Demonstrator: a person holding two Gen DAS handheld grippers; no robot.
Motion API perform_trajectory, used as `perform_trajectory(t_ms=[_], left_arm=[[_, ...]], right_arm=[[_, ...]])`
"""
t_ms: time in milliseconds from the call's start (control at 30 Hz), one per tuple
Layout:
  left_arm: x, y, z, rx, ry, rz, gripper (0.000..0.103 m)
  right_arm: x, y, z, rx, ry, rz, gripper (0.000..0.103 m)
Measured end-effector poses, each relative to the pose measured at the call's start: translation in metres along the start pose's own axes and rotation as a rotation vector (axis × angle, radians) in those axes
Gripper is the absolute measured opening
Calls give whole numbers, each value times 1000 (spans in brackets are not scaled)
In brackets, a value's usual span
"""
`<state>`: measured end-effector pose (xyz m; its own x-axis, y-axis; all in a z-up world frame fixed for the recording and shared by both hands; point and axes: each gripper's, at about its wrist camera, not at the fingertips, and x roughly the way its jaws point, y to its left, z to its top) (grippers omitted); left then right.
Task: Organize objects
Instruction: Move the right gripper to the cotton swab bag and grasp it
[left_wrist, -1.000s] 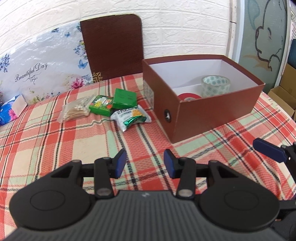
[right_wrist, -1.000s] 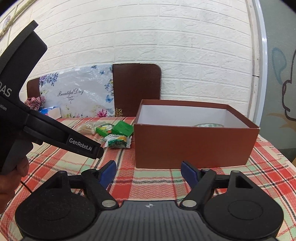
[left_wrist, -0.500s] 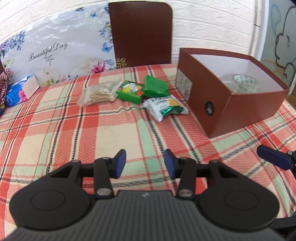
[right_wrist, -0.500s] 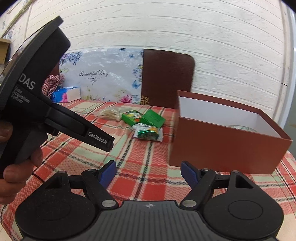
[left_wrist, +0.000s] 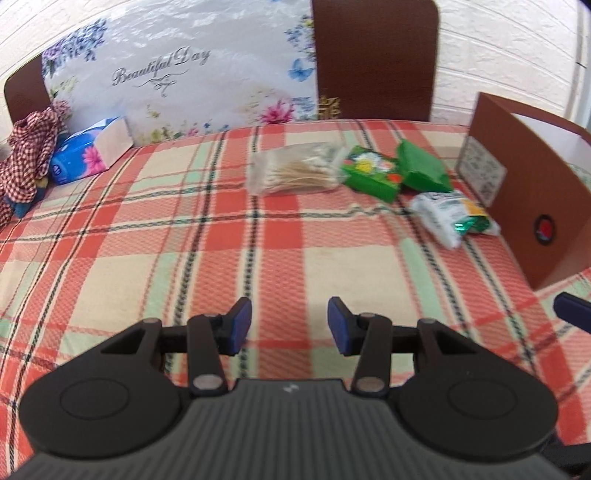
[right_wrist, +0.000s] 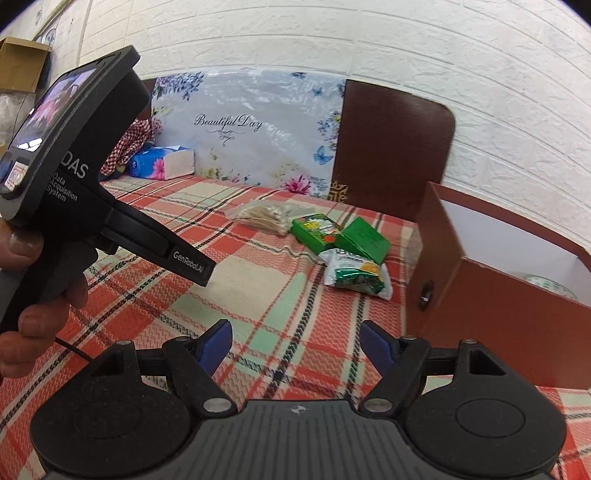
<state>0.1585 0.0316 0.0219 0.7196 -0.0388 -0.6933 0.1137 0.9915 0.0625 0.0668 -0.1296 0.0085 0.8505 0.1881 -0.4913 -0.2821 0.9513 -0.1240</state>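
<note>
On the plaid cloth lie a clear bag of cotton swabs (left_wrist: 295, 173), a green printed packet (left_wrist: 371, 172), a plain green packet (left_wrist: 423, 168) and a white-green snack pouch (left_wrist: 452, 218), all beside the brown open box (left_wrist: 532, 206). They also show in the right wrist view: swabs (right_wrist: 264, 218), printed packet (right_wrist: 317, 230), green packet (right_wrist: 365, 240), pouch (right_wrist: 356, 275), box (right_wrist: 491, 306) with a tape roll (right_wrist: 550, 286) inside. My left gripper (left_wrist: 290, 323) is open and empty, well short of the items. My right gripper (right_wrist: 297, 345) is open and empty, near the box.
A blue tissue pack (left_wrist: 90, 151) and a checked cloth (left_wrist: 27, 155) lie at the far left by the floral board (left_wrist: 177, 74). A dark brown headboard (left_wrist: 373, 59) stands behind. The left gripper's body (right_wrist: 96, 192) fills the left of the right wrist view.
Both grippers have swung left, away from the box. The loose items now sit nearer the centre of both views, and the tissue pack has come into sight. Both stay open.
</note>
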Motion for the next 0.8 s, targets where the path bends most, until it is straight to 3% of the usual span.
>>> perform_trajectory(t_ms=[100, 200, 233, 267, 367, 533, 567, 600, 633, 733, 800], left_arm=[[14, 23, 1, -13, -23, 57, 49], [34, 56, -4, -26, -82, 210, 58], [41, 67, -11, -24, -120, 267, 71], [44, 76, -18, -32, -168, 294, 77], [45, 104, -19, -182, -174, 201, 79], [47, 104, -19, -199, -184, 189, 79], [47, 105, -19, -203, -185, 186, 79], [48, 105, -19, -208, -185, 182, 79], [49, 105, -19, -212, -186, 179, 79], [48, 106, -20, -221, -190, 175, 79], [48, 107, -19, -228, -193, 170, 79]], right_arm=[[17, 5, 5, 1, 19, 37, 70], [38, 14, 14, -12, 17, 65, 65], [46, 17, 18, -15, 11, 74, 65], [56, 20, 25, -19, 3, 79, 64], [88, 28, 48, -59, -44, 76, 62], [156, 39, 89, -178, -102, 5, 60], [171, 43, 93, -211, -93, -8, 53], [185, 46, 96, -240, -72, -11, 33], [198, 50, 97, -271, -40, -7, 23], [201, 58, 92, -323, -37, -17, 13], [183, 51, 90, -250, -24, 44, 7]])
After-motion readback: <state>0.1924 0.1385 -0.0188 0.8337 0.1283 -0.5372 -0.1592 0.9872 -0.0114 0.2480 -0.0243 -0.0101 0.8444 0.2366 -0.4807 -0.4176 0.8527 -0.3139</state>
